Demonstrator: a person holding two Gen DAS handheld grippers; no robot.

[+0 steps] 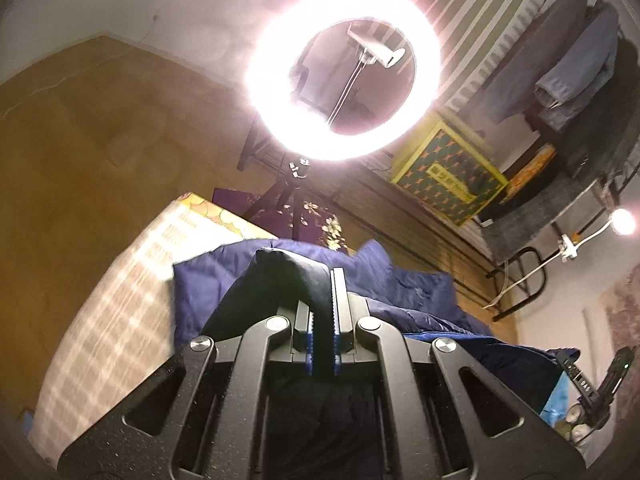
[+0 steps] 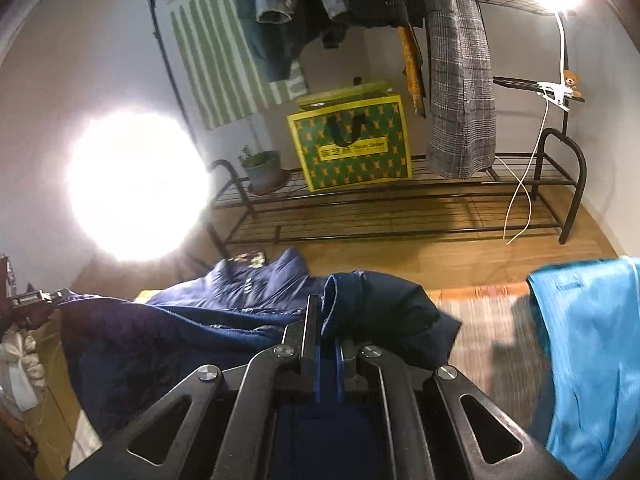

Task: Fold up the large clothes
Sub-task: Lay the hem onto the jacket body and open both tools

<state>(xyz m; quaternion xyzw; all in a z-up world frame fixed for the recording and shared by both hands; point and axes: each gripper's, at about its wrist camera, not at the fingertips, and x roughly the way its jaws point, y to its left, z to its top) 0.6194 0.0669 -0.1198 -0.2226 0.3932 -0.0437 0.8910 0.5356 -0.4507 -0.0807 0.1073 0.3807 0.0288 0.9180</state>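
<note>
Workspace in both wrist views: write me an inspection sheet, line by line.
Surface: bed with pale checked cover.
Job's things: navy padded jacket, bunched on the bed.
Clutter: turquoise garment at the right edge.
Grippers: left tongs shut on a fold of the jacket; right tongs shut on another fold.
Cables: white lamp cable hanging over the rack.
Surroundings: ring light, clothes rack, green-and-yellow bag, potted plant, wooden floor.

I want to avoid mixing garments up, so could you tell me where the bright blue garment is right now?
In the right wrist view the bright blue garment lies at the right edge, beside the dark navy garment clamped in the right gripper.
</note>
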